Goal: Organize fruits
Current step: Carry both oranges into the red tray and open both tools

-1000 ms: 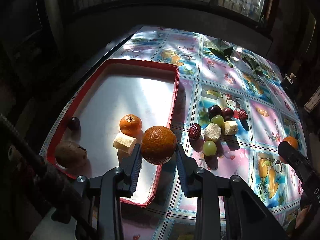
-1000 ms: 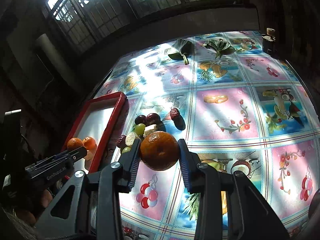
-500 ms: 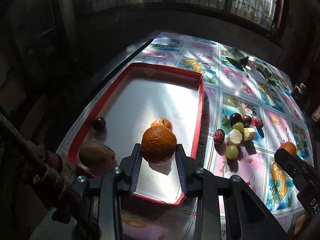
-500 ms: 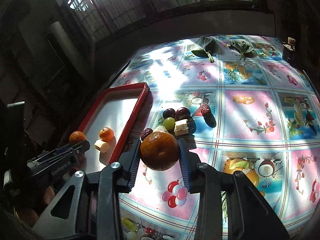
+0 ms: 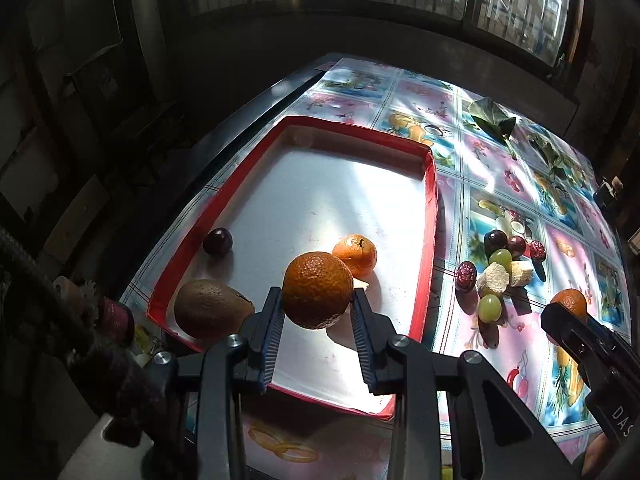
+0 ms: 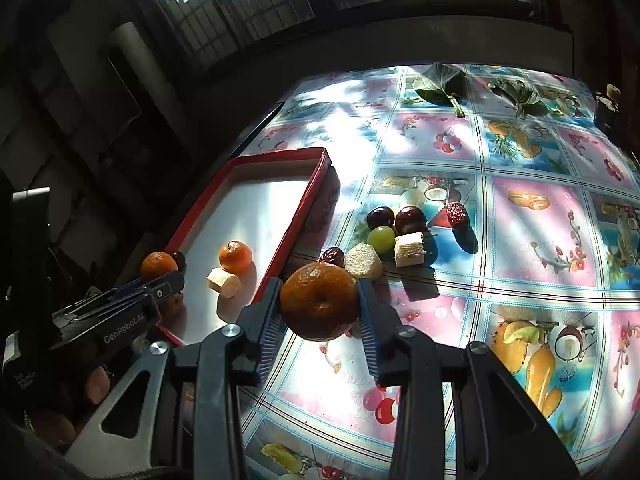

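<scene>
Orange fruit filled both claws: the left gripper [image 5: 318,322] clenched 1 orange [image 5: 318,289] directly above the red tray [image 5: 430,216], while the right gripper [image 6: 318,322] grasped another orange [image 6: 319,300] over the tablecloth [image 6: 540,232], tray lying leftward.

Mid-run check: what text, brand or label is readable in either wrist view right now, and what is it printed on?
"GenRobot.AI": on the side of the left gripper, seen from the right wrist view.
"DAS": cut off by the frame edge, on the right gripper body in the left wrist view.
Small white print low on the left gripper's body: too blurred to read.
</scene>
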